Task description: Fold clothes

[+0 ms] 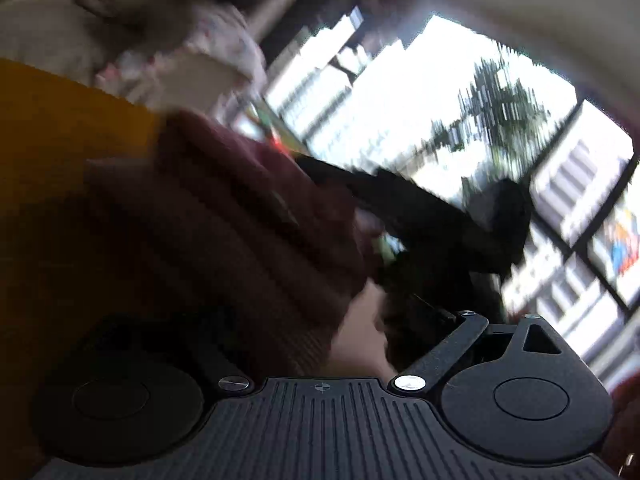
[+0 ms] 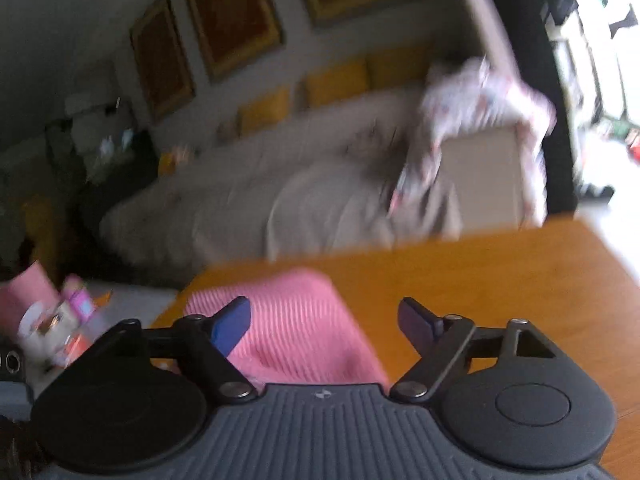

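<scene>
Left wrist view: ribbed garment [image 1: 248,216] blocks the table [image 1: 52,120].

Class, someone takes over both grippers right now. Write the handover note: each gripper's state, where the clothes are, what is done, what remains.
Right gripper: open, empty, above the pink ribbed garment on the wooden table.
Left gripper: fingers hidden behind dark, backlit ribbed cloth close to its camera; grip cannot be told from this blurred view.
Patterned white garment lies over the sofa arm.
Done: unclear; no finished fold is visible.
Left: fold the pink garment.
</scene>
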The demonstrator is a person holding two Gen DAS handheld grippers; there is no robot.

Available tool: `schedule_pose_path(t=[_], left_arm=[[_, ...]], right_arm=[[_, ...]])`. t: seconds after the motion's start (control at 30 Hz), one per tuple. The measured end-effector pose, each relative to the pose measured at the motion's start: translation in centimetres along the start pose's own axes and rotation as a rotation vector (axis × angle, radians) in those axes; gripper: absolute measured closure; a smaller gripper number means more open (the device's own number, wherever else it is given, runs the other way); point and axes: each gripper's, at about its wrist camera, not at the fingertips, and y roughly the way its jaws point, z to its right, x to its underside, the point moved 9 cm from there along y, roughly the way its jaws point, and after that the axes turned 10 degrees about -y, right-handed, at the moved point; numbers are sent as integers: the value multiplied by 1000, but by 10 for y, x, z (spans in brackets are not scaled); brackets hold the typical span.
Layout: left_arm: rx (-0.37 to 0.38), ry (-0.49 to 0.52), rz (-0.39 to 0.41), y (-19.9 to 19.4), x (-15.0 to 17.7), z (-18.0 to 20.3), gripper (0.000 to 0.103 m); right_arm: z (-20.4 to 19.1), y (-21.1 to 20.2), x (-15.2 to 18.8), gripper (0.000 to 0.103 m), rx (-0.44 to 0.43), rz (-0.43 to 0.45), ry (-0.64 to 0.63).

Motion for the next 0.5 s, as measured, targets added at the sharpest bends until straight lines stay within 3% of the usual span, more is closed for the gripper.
schedule_pose_path(t=[0.07,0.13,0.17,0.23,0.3,0.37,0.4,0.5], left_arm=[[-49,-13,43,1,-9,-8,4],[-103,-18,73,5,-17,-16,4],[-131,-21,88,7,-21,-20,5],[-185,1,87,14,-25,-24,23],[-239,28,82,21,-28,-28,26],[-228,8,75,21,-29,-31,26],[-217,-6,72,20,-30,-32,26],[-204,-55,61,21,-32,-38,25]], right_arm=[[-2,-19,1,20,-10,43,14],[-13,-30,11,22,-67,20,1],[-22,-33,18,28,-89,-11,-15],[-40,-37,33,36,-127,-85,-51],[-68,-47,44,36,-159,-116,-159],[-97,-58,54,36,-190,-139,-279],[-106,-64,55,36,-174,-128,-328],[-104,-77,42,34,-6,-60,-424]])
